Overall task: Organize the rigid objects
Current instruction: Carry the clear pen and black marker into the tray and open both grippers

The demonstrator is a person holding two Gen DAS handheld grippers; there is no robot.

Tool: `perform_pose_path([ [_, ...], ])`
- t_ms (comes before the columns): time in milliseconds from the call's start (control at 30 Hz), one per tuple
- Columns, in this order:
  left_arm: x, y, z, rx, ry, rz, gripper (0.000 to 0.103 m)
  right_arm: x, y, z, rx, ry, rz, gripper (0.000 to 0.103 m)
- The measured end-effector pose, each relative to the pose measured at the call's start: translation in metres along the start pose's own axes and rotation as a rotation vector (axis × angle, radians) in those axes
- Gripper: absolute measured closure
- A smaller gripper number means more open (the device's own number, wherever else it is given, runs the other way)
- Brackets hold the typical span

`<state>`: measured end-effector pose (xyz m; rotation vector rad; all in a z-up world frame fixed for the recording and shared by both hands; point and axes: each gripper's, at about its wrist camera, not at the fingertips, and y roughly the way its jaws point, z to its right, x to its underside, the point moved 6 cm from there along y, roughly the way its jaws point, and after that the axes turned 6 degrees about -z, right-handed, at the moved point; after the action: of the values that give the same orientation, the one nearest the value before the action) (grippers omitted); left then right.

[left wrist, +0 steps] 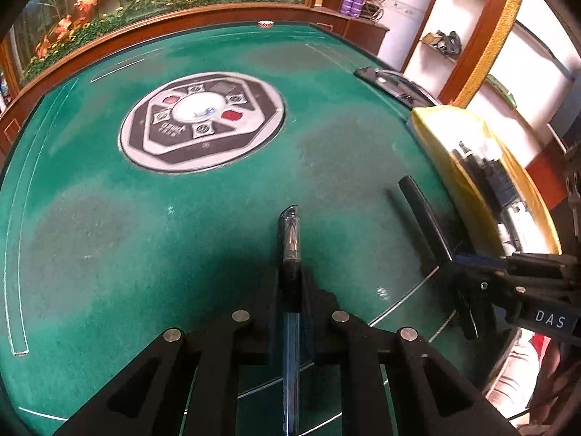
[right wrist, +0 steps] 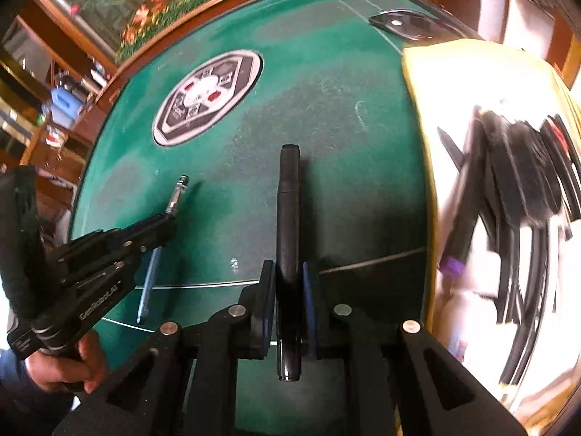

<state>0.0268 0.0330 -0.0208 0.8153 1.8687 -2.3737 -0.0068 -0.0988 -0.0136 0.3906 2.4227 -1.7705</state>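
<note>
A clear-barrelled pen [left wrist: 289,239] is clamped between the fingers of the left claw [left wrist: 290,287], its capped tip projecting forward beyond the fingertips and its thin blue shaft running back between the linkage arms. A thick black marker [right wrist: 288,218] is gripped in the same way by the right claw [right wrist: 288,290], the blue pads being pressed against its sides and its blunt end pointing ahead. Both items are held above the green felt surface [left wrist: 181,236]. To the right of the right claw, just beside it, a yellow-rimmed tray [right wrist: 421,116] is seen, in which a blurred heap of dark pens [right wrist: 515,167] lies. Ahead of both claws, well apart, a round control panel [left wrist: 201,121] is set into the surface. The left claw's handle is grasped by a hand [right wrist: 61,367].
</note>
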Motion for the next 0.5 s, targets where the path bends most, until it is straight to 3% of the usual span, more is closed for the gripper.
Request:
perform_pose_path([
  [500, -0.033, -0.028, 0.055, 0.098, 0.138, 0.074, 0.092, 0.014, -0.067, 0.016, -0.036, 0.104, 0.182, 0.089],
])
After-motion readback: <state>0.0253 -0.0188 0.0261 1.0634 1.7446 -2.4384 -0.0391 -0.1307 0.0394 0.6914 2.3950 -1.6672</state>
